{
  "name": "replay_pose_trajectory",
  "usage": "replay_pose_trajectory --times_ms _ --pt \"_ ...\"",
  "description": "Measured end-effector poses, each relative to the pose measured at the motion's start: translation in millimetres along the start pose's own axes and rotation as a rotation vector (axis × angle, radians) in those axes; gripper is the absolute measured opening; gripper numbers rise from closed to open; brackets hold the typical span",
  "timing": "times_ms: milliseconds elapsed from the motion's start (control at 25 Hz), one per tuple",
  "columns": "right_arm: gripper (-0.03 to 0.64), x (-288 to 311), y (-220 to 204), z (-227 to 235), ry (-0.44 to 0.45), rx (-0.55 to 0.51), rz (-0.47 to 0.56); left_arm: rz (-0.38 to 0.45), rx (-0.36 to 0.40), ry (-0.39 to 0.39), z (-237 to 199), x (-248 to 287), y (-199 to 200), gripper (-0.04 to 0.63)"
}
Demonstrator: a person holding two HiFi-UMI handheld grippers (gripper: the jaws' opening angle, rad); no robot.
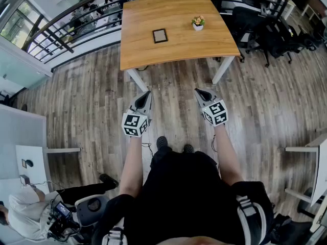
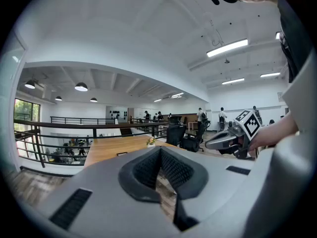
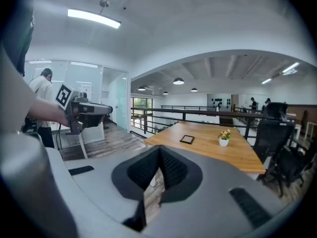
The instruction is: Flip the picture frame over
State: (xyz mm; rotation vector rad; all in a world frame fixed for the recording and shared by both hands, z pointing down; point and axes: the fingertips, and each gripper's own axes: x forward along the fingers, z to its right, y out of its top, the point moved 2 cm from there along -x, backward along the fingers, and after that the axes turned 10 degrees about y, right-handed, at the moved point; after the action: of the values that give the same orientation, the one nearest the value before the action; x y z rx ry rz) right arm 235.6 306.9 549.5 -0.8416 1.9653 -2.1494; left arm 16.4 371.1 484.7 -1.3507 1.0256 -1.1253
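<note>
The left gripper [image 1: 146, 93] is held low in front of the person's body. Its jaws are pressed together on nothing, and its own view shows the ribbed pads meeting in a closed V. The right gripper [image 1: 199, 91] is alongside, well apart from it, tipped a little downward, with its jaws likewise closed and empty. Both are over the wooden floor [image 1: 92, 101], short of the table [image 1: 173, 52], and touch nothing. The person's forearms run back from them to a dark-clad torso that fills the bottom of the head view and hides the legs. Only the shoes [image 1: 162, 142] show beneath the grippers.

Farther on stands the table with its pale wooden top. Two white legs show at its near edge, and the far ones are hidden under the top. The picture frame [image 1: 160, 35] lies flat on it, left of centre, with a dark border. It is too small to tell which face is up. In the left gripper view it is only a dark sliver beyond that gripper's grey body. A small flower pot [image 1: 197, 23] stands to the frame's right and slightly farther back, well apart from it.

Beyond the table runs a black railing [image 1: 56, 34]. To the right, black office chairs [image 1: 250, 19] crowd together, partly cut off by the picture's edge.
</note>
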Motion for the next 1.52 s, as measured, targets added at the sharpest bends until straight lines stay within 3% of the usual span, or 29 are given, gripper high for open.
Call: replay_pose_trajectory --times_ms 280,400,640,1080,1440,1520 --pt "0.007 -13.9 8.5 -9.3 0.014 -0.025 0.009 0.098 -0.019 -0.014 11.9 -22.5 19.3 0.02" --pt "0.006 -19.8 12.1 -9.4 0.016 -0.029 0.021 0.09 -0.034 -0.019 17.5 -22.0 22.1 0.02" --pt "0.006 -19.2 9.9 -9.2 0.022 -0.041 0.014 0.01 0.026 -0.009 24.7 -15.0 6.0 0.021" --pt "0.015 -24.3 7.5 -5.8 0.016 -0.051 0.023 -0.011 0.022 0.027 26.3 -11.4 -1.8 0.025" --pt "0.257 -27.3 9.7 3.6 0.003 -0.031 0.063 -0.015 0.014 0.05 29.6 -12.5 -1.9 0.035" --pt "0.291 -26.7 7.3 6.2 0.001 -0.026 0.066 -0.019 0.011 0.052 30.6 -10.4 -4.9 0.096"
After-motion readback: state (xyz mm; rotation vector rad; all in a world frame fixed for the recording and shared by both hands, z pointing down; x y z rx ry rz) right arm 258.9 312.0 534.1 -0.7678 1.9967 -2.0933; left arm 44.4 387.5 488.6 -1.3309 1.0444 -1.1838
